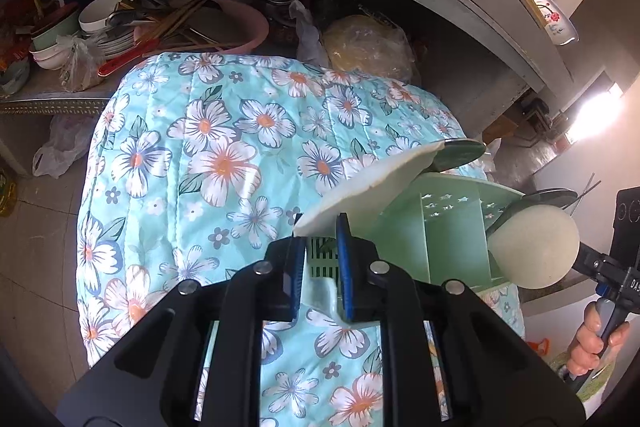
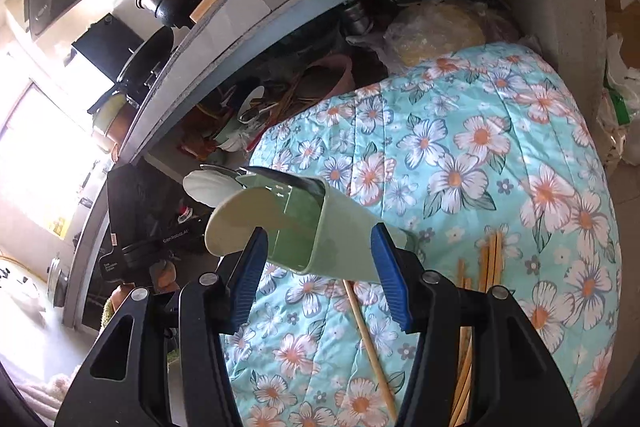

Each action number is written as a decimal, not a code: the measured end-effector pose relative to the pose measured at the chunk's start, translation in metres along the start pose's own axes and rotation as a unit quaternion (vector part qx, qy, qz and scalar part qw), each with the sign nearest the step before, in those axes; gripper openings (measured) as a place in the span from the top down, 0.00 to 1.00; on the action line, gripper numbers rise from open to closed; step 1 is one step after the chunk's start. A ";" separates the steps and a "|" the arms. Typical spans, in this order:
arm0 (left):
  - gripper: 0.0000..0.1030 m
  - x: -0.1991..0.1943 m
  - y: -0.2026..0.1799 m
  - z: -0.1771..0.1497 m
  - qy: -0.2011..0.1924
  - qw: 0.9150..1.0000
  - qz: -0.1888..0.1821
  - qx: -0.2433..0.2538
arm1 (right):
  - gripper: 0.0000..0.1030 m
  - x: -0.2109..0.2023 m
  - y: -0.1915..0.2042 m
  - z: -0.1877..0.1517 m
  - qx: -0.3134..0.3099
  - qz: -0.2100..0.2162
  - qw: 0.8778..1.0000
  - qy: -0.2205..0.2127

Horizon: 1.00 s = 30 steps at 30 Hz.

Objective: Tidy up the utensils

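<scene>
One: how much of the sorting is done at this stage?

Two: Part of it, by my reading; the green utensil holder (image 2: 344, 227) already carries several pieces, while wooden chopsticks (image 2: 492, 259) lie loose on the floral cloth (image 2: 480, 147), one stick (image 2: 368, 339) apart from the bundle; those are what you have left to gather.

One: what sits in the holder?

Two: Two white paddles (image 1: 372, 183) and a dark metal spoon (image 1: 460, 151) project from its mouth; the divided compartments nearest the left wrist camera show bare green walls; which slot each handle occupies cannot be told.

One: where is the holder, and how do my grippers stand?

Two: It hangs tilted over the near edge of the cloth, mouth turned sideways; your left gripper (image 1: 320, 231) is drawn narrow and, as far as that view shows, pinches the holder's slotted wall; your right gripper (image 2: 320, 229) is spread wide, the holder's body between its fingers with both pads clear of it.
</scene>
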<state>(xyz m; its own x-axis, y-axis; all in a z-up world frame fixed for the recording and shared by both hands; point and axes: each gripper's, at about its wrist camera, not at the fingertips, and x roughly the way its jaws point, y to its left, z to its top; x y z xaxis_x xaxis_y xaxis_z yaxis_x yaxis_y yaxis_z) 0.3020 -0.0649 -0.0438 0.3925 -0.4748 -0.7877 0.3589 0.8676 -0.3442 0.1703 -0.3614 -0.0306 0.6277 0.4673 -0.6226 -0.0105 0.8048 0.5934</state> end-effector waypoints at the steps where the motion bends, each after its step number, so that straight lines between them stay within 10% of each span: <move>1: 0.86 0.000 0.000 0.000 0.001 1.000 0.002 -0.002 | 0.50 0.004 0.000 -0.001 0.001 -0.001 1.000 0.009; 10: 0.87 -0.004 0.000 -0.005 0.001 0.999 0.013 -0.031 | 0.76 0.033 -0.005 0.010 0.029 -0.027 0.998 0.044; 30: 0.86 -0.007 0.011 0.024 -0.025 0.995 0.003 -0.096 | 0.82 0.043 -0.011 0.054 0.045 0.011 0.999 0.028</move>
<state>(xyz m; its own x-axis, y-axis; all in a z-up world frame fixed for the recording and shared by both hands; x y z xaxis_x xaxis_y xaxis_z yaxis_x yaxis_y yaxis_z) 0.3229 -0.0559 -0.0299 0.4378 -0.4722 -0.7651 0.1904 0.8804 -0.4344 0.2390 -0.3703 -0.0366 0.5834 0.5062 -0.6351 0.0470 0.7596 0.6486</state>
